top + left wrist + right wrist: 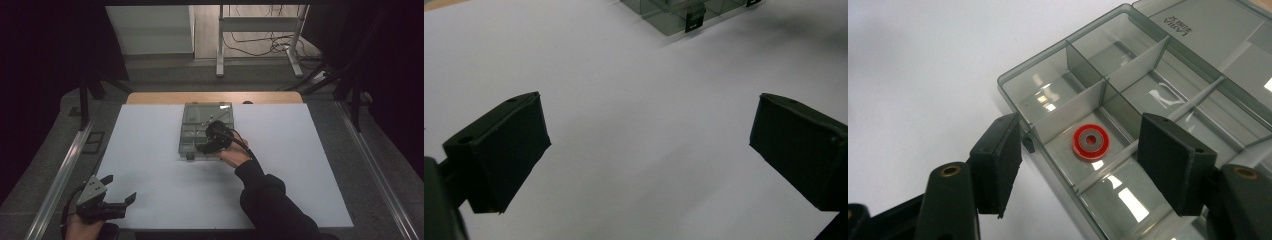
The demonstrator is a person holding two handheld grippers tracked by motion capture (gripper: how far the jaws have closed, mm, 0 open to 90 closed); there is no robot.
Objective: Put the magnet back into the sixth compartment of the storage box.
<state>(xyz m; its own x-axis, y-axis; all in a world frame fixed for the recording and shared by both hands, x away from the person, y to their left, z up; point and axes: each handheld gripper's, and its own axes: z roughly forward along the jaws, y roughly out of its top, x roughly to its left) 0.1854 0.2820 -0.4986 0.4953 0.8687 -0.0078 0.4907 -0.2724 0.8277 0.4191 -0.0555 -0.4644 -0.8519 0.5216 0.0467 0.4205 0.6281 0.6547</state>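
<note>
Right gripper view: dividers (1083,102) around washer (1090,141).

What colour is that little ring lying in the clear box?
The ring is red with a grey centre, best seen in the right gripper view.

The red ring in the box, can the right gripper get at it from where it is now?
Probably yes: the red ring lies flat in an uncovered compartment of the box, with the right gripper open just above it.
</note>
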